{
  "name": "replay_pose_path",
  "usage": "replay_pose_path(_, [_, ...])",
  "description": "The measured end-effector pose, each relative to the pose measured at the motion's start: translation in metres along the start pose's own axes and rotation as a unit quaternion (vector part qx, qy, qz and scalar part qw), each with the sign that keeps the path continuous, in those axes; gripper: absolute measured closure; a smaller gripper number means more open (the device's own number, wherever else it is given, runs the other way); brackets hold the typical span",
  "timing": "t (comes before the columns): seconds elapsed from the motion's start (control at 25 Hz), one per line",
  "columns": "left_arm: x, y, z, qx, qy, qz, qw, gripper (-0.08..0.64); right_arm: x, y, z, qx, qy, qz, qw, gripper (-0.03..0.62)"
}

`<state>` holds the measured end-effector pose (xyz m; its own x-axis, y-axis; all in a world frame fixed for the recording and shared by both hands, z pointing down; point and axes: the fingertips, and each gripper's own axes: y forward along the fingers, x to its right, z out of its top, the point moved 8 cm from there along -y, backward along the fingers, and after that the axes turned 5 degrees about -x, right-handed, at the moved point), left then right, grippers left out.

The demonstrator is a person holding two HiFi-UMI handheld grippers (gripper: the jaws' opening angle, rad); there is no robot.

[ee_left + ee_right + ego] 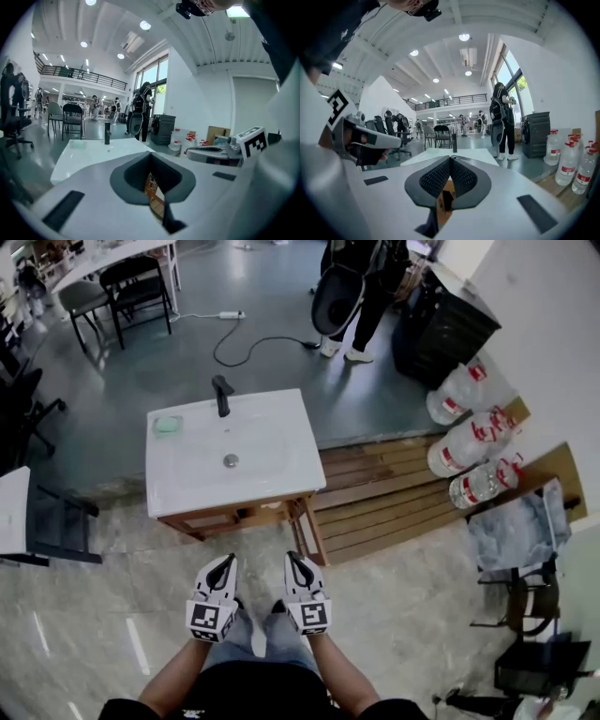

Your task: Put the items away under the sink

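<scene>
A white sink (pixel 192 486) with a black faucet (pixel 222 396) tops a wooden stand (pixel 309 529) in the middle of the head view. Three big clear water bottles (pixel 467 442) with red labels lie by the right wall; they also show in the right gripper view (pixel 569 165). My left gripper (pixel 225 563) and right gripper (pixel 292 559) hover side by side near my legs, in front of the stand. Both are shut with nothing between the jaws. The left gripper view shows the sink top (pixel 89 152) beyond the closed pads (pixel 136 176).
A small green object (pixel 167 425) rests on the sink's back left corner. Wooden decking (pixel 394 493) runs right of the stand. A person (pixel 361 282) stands at the back beside a black bin (pixel 441 329). Chairs (pixel 131 287), a floor cable (pixel 248 343) and folded cloth (pixel 520 526) surround the area.
</scene>
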<state>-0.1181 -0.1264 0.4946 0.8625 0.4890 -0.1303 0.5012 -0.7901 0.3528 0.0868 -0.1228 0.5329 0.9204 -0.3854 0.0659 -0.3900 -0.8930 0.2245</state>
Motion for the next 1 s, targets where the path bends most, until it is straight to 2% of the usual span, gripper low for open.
replay_pose_path(0.2, [0.021,-0.056,0.084,0.048,0.004,0.001,0.9988,0.555,-0.009,-0.063,0.116,0.061,-0.007,0.006,0.998,0.580])
replay_pose_path(0.36, [0.030,-0.094,0.134,0.086,0.016,0.007,0.9961,0.555,-0.008,-0.101,0.170,0.096,-0.006,-0.015,0.995,0.580])
replay_pose_path(0.56, [0.035,-0.129,0.151,0.109,0.017,0.021,0.9937,0.555,-0.007,-0.136,0.189,0.118,-0.039,-0.042,0.991,0.581])
replay_pose_path(0.76, [0.036,-0.141,0.158,0.099,-0.035,0.017,0.9943,0.555,-0.010,-0.154,0.197,0.126,-0.044,-0.055,0.990,0.581])
replay_pose_path(1.0, [0.029,-0.148,0.170,0.116,-0.018,0.023,0.9929,0.555,-0.013,-0.158,0.205,0.141,-0.040,-0.069,0.987,0.581])
